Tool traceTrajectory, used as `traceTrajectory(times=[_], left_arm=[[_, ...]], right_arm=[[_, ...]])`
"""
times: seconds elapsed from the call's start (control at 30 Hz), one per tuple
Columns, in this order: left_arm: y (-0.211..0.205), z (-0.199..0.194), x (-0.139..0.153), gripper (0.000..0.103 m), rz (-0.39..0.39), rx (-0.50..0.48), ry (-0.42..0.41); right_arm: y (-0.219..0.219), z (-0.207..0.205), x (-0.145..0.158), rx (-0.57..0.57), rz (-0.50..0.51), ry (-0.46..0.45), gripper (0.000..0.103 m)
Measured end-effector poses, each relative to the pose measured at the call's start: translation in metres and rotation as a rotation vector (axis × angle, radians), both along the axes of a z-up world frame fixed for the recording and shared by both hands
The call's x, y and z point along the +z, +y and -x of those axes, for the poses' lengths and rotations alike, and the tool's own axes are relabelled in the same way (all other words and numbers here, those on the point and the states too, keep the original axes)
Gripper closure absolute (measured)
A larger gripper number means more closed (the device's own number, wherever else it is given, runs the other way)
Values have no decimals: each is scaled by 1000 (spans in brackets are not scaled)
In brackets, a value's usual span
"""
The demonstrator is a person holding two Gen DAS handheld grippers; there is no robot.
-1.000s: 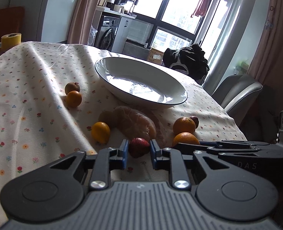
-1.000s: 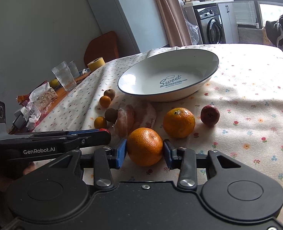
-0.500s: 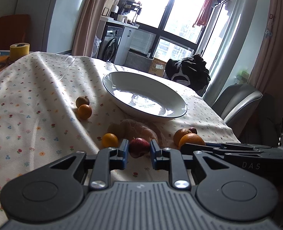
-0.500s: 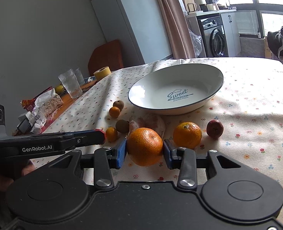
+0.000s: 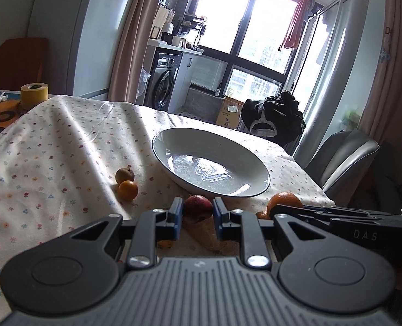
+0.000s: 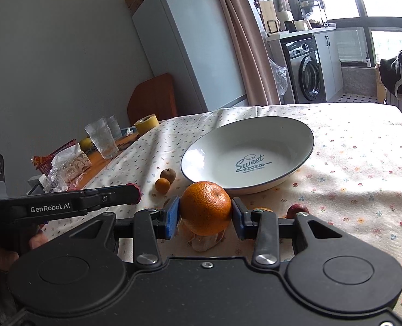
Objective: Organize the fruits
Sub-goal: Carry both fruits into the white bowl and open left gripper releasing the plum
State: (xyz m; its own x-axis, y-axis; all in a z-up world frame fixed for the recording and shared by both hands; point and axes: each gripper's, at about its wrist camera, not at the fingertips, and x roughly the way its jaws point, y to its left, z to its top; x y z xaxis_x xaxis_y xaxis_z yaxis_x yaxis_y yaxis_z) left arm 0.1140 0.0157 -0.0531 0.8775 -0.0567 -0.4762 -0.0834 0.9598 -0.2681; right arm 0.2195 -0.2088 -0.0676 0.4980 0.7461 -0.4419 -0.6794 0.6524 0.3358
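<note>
My left gripper (image 5: 197, 213) is shut on a small dark red fruit (image 5: 197, 207), held above the cloth just short of the white "Sweet" bowl (image 5: 258, 167). My right gripper (image 6: 205, 213) is shut on a large orange (image 6: 206, 207), also lifted, close to the near rim of the bowl (image 6: 307, 135), which is empty. On the cloth to the bowl's left lie a brown fruit (image 5: 124, 175) and a small orange fruit (image 5: 128, 190). Another red fruit (image 6: 296, 211) and part of an orange (image 6: 263, 209) show behind my right gripper's fingers.
A floral cloth (image 5: 51, 146) covers the table. A plastic bag of fruit (image 6: 205, 240) lies under the grippers. Glasses (image 6: 101, 141), a yellow tape roll (image 6: 146, 122) and snack packets (image 6: 67, 161) stand at the left end. A grey chair (image 5: 345, 154) is beyond the right edge.
Both grippers have risen from the cloth with their fruits and moved toward the bowl; the remaining fruits on the table now sit lower in view.
</note>
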Motion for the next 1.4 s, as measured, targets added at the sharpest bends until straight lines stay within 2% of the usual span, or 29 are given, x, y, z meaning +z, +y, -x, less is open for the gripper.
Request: traceTrajectory(times=[0.4,0.73,1.4], left_arm=[[-2,-27,16,81,-25,-7,-31],[2,-60,20,81,-27,4,-19],[2,-116,1,81,-12,-5,51]], right_arm=[[3,-20,8,-17,-17,-23,65],[4,-43,13,-34,-35,-35,65],[8,-77,3,-77,-37,-3,65]])
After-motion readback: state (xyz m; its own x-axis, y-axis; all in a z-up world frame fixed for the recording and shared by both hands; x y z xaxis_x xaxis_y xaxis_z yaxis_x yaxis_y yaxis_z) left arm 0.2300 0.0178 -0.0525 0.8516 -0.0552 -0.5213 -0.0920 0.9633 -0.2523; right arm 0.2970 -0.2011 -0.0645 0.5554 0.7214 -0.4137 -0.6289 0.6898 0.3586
